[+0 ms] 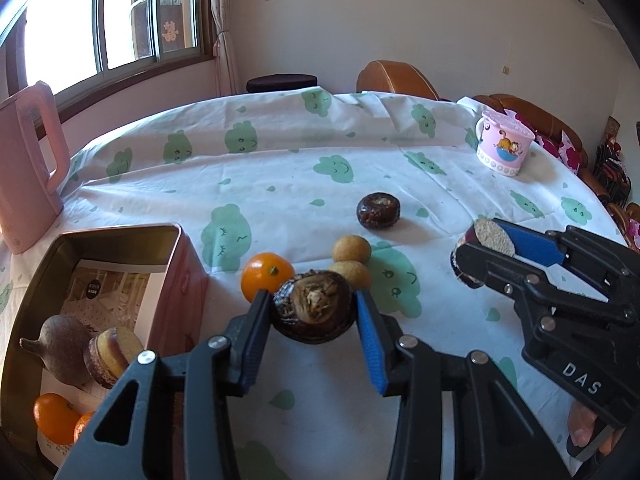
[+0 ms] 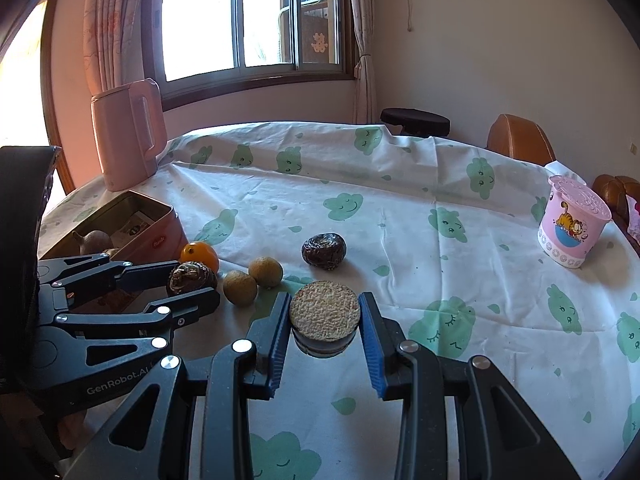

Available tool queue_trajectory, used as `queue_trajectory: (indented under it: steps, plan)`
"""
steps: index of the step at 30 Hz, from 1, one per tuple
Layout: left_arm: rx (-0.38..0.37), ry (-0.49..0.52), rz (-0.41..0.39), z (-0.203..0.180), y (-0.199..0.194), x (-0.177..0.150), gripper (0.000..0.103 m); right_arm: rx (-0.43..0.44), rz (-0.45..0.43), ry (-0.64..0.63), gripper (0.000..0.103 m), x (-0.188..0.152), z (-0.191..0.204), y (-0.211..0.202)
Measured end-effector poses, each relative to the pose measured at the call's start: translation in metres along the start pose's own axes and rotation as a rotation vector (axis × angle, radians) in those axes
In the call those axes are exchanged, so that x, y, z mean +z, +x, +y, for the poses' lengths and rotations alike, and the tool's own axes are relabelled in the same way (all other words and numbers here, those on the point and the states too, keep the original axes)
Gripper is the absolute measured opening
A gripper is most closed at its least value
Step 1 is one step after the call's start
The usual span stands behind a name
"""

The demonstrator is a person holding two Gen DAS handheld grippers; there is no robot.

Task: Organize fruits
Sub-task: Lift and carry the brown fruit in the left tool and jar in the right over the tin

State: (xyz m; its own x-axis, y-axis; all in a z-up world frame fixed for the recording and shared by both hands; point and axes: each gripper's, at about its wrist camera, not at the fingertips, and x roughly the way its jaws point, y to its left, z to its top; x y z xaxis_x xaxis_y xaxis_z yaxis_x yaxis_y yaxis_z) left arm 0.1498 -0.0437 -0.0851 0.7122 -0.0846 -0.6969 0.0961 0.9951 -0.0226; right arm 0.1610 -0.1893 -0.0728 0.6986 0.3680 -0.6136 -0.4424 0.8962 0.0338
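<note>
Here the left tool [image 1: 314,312] is clamped on a dark, wrinkled fruit [image 1: 314,310], its blue pads pressing the two flanks so that the frayed stem end faces up and stays free. The grip takes the fruit at its widest part, which looks like a sensible hold for something round and slick. It sits low over the surface [image 1: 280,168], just in front of an orange [image 1: 267,280] and two small tan fruits [image 1: 352,260] that lie touching one another.

The right tool [image 2: 324,316] is likewise closed on a thing of its own, a halved fruit [image 2: 324,320] with a pale, grainy cut face turned up and a dark rind below. Holding it by the rind keeps the pads off the soft face.

Just left of the left tool stands an open pink tin [image 1: 176,248], and I take it for the place where the fruits are meant to go: a brown pear-shaped fruit [image 1: 64,348], another halved piece [image 1: 112,354] and two oranges [image 1: 54,416] already lie inside. So both tools probably hold their loads ready for that tin, and the left one has the shorter way.

One more dark fruit [image 1: 378,210] lies apart toward the middle of the surface, untouched. Farther out, a pink kettle [image 1: 28,168] stands behind the tin and a cartoon cup [image 1: 504,146] near the far right edge, neither in the way.
</note>
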Motion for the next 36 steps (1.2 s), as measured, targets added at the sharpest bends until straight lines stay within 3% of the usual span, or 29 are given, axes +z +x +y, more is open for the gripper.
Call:
queue_trajectory:
  steps: [36]
  plan:
    - [0.026,-0.014,-0.170,0.001,-0.031,-0.003,0.044,-0.029,-0.132,-0.025,0.036,-0.003,0.005,-0.026]
